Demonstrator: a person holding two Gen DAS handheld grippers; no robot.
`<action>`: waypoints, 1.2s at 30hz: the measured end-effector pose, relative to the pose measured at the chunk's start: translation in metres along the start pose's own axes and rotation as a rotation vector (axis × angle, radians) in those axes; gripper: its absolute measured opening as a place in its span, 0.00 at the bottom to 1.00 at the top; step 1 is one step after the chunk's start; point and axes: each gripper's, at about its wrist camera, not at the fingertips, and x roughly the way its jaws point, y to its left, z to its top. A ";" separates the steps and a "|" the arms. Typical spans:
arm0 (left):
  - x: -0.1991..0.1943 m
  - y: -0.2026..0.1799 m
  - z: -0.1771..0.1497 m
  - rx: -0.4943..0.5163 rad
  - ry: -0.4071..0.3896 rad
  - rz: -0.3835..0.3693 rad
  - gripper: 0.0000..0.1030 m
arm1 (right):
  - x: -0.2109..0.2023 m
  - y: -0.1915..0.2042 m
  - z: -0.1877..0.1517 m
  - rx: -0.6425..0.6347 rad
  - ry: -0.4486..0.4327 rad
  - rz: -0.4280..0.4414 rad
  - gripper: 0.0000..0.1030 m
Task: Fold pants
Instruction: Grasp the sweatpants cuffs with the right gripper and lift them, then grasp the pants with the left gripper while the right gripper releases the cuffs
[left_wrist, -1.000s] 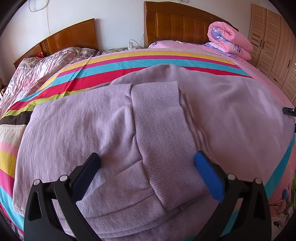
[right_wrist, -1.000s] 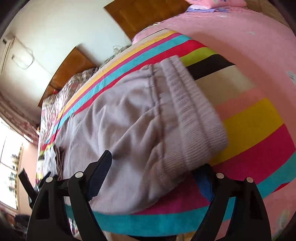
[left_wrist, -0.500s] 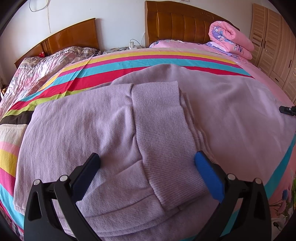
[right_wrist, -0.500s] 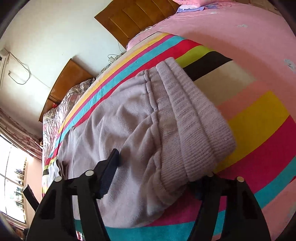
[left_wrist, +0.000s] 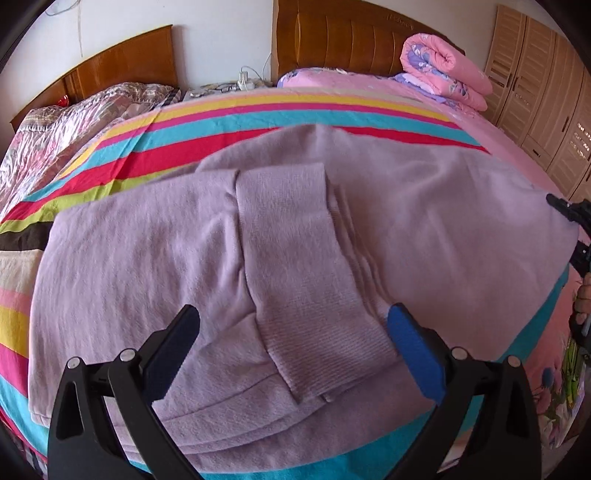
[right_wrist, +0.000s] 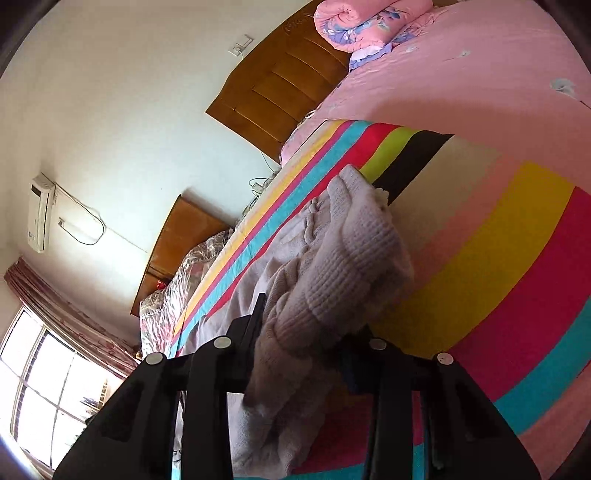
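Lilac pants (left_wrist: 424, 206) lie folded across the striped bed sheet (left_wrist: 258, 114), with a ribbed cuff (left_wrist: 306, 258) laid on top. My left gripper (left_wrist: 291, 343) is open and straddles that cuff's near end, its pads apart from the cloth. In the right wrist view my right gripper (right_wrist: 306, 325) has its jaws closing on the bunched ribbed end of the pants (right_wrist: 362, 251), and the cloth between them is raised off the sheet. In the left wrist view the right gripper (left_wrist: 570, 218) shows at the far right edge.
A rolled pink quilt (left_wrist: 443, 70) lies by the wooden headboard (left_wrist: 351, 40). A wardrobe (left_wrist: 546, 85) stands on the right. A second bed with a shiny cover (left_wrist: 74, 122) is at left. A window (right_wrist: 44, 387) and a wall air conditioner (right_wrist: 38, 214) appear in the right wrist view.
The right gripper's jaws have come together on the ribbed end of the pants, and its view has rolled and tipped up as the cloth rose. The left gripper has kept still and open.
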 end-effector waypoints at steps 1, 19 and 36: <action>0.000 -0.007 -0.003 0.048 -0.045 0.042 0.99 | 0.000 -0.002 0.001 0.018 -0.003 0.001 0.34; -0.121 0.180 -0.047 -0.453 -0.360 0.045 0.99 | 0.044 0.296 -0.102 -0.934 -0.087 -0.145 0.32; -0.140 0.278 -0.157 -0.764 -0.318 0.055 0.99 | 0.137 0.356 -0.356 -1.559 0.215 0.002 0.30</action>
